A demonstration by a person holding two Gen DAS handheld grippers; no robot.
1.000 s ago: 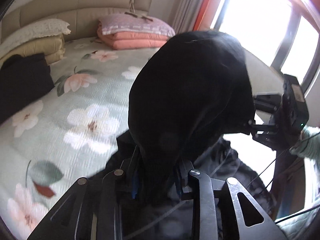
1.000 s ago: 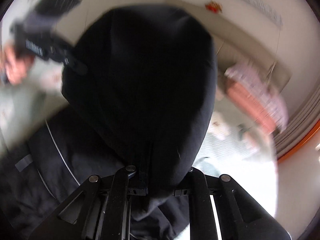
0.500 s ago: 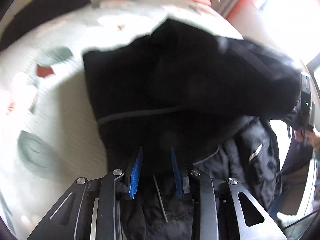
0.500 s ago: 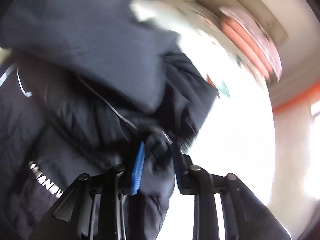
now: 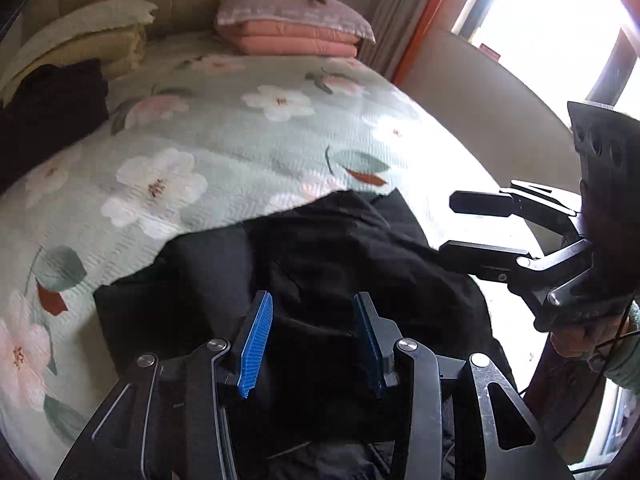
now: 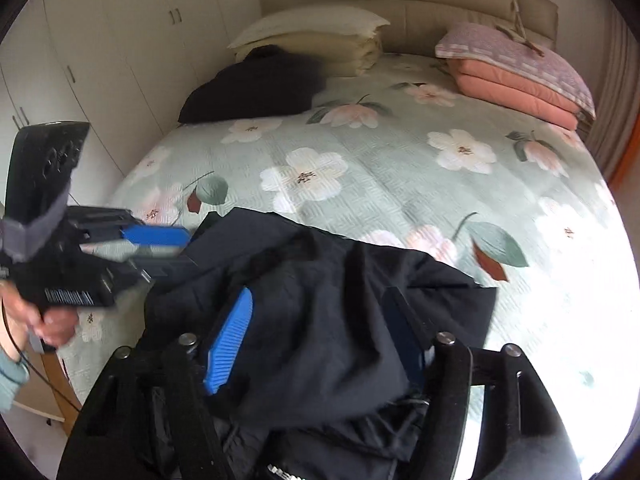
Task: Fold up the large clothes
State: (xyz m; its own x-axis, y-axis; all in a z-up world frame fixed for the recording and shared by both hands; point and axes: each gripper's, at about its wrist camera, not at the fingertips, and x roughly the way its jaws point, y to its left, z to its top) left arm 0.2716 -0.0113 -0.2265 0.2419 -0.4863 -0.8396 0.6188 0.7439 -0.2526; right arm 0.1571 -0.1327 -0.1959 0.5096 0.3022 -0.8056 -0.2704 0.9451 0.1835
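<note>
The black jacket [image 6: 320, 320] lies bunched at the lower centre of both views, on the near part of the bed [image 6: 400, 184]. One flap looks thrown over the body, so I judge the fold is begun but not neat; smoothing and 1 or 2 more folds are probably left.

The left gripper [image 5: 312, 340] has just been opening; its jaws stand apart over the cloth, not pinching it. The right gripper [image 6: 320, 344] has also just been opening, w/ jaws wide and fabric below them, nothing held.

The bed edge is close at the lower left of the right view. Much free bedspread is above the jacket. A dark pile [image 6: 256, 84] and pillows [image 6: 516, 64] are far, at the top.
</note>
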